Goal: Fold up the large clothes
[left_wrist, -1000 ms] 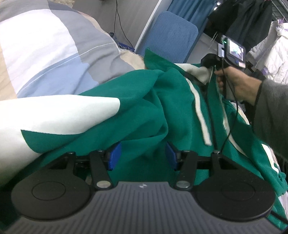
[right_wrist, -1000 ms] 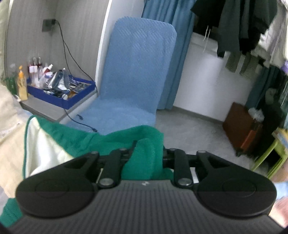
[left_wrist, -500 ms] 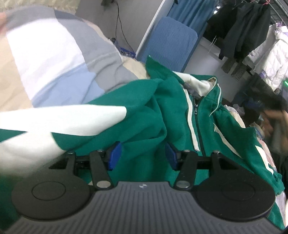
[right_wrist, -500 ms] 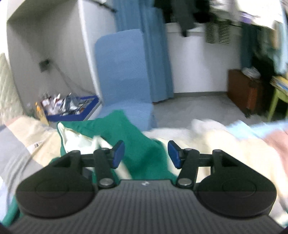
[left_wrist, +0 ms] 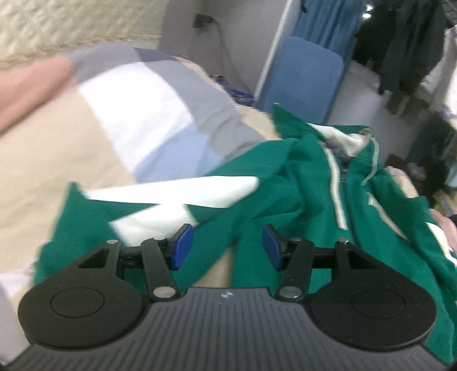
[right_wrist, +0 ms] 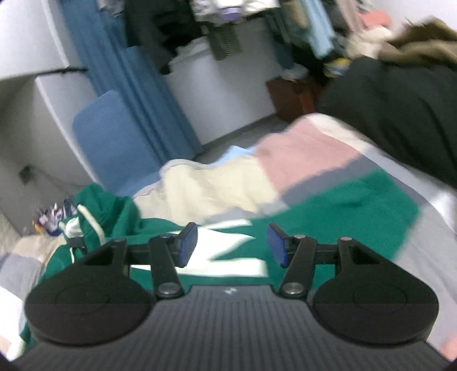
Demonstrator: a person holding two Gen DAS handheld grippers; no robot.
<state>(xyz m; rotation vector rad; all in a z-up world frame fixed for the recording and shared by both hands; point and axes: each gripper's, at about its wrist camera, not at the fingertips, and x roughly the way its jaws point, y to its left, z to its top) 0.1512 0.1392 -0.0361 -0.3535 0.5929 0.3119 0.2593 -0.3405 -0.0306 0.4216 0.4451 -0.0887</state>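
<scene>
the green jacket point(left_wrist: 291, 182) lies spread on the bed cover point(left_wrist: 120, 134) – crumpled at its collar. the left gripper point(left_wrist: 227, 247) hovers over it, jaws apart, holding nothing. the right gripper point(right_wrist: 232, 242) has just been opening – nothing between its pads. a blue bin point(right_wrist: 52, 221) of small things sits far left, too blurred to name them.

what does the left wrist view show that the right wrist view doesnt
Only the left wrist view: the jacket's zipper front, a quilted headboard, and the left gripper, open.

Only the right wrist view: a dark coat, a brown cabinet, and the right gripper, its jaws just opened, nothing between them.

Both: the green jacket, blue chair, patchwork quilt.
</scene>
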